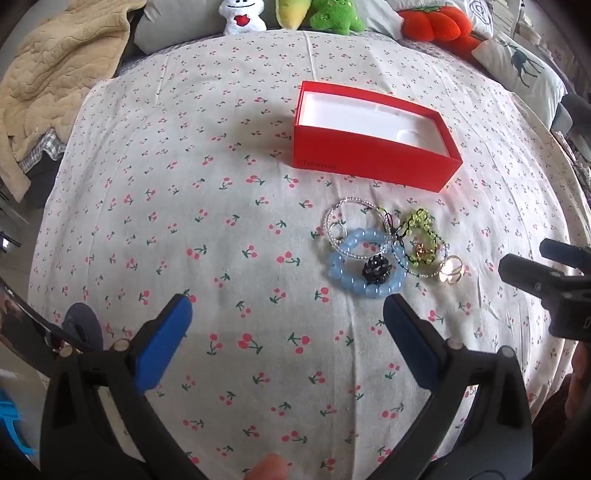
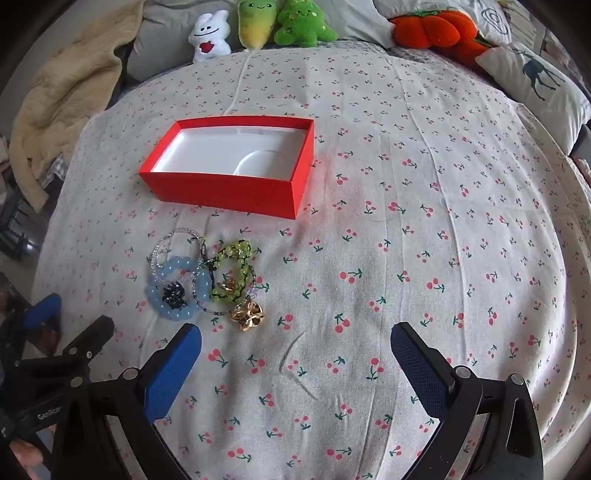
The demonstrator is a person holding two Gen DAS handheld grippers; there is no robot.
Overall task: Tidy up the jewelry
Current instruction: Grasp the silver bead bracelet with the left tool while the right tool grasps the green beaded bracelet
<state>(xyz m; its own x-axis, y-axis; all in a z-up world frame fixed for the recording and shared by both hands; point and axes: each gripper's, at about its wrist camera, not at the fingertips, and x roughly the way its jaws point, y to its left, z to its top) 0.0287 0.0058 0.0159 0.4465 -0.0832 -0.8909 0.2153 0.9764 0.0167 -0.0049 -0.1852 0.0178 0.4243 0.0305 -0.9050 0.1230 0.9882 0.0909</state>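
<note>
Over the cherry-print bedspread (image 1: 155, 192) the left tool (image 1: 286, 317) hangs with its blue-padded fingers (image 1: 162, 343) spread wide and nothing between them. Just beyond its right-hand pad lies the jewelry heap, with the pale blue bead bracelet (image 1: 364, 264) nearest; a black beaded cluster (image 1: 376, 270) sits inside that bracelet's ring. A clear seed-bead bracelet (image 1: 347, 225) overlaps the blue one on the far side, a green bead bracelet (image 1: 421, 236) lies to the right of it, and a gold ring (image 1: 452, 271) rests at the heap's right edge. All of it is tangled together on the bed, outside the box.

Farther on stands the open red box (image 1: 373, 162), its white lining bare, well apart from the left tool and near the heap's far side.

The right tool (image 2: 295, 341) is likewise wide open and grips nothing, its fingers (image 2: 173, 373) above bare bedspread (image 2: 424, 221). From its camera the heap sits ahead and to the left: blue bracelet (image 2: 173, 291), green bracelet (image 2: 236, 269), and a gold ring (image 2: 248, 315) closest to the left pad. The red box (image 2: 221, 188) lies beyond the heap.

Along the bed's far edge sit plush toys: a white one (image 2: 208, 37), a yellow-green one (image 2: 255, 24), a green one (image 2: 303, 24) and an orange one (image 2: 432, 27). A beige blanket (image 2: 62, 99) is bunched at the left and a deer-print pillow (image 2: 535, 81) lies at the right
</note>
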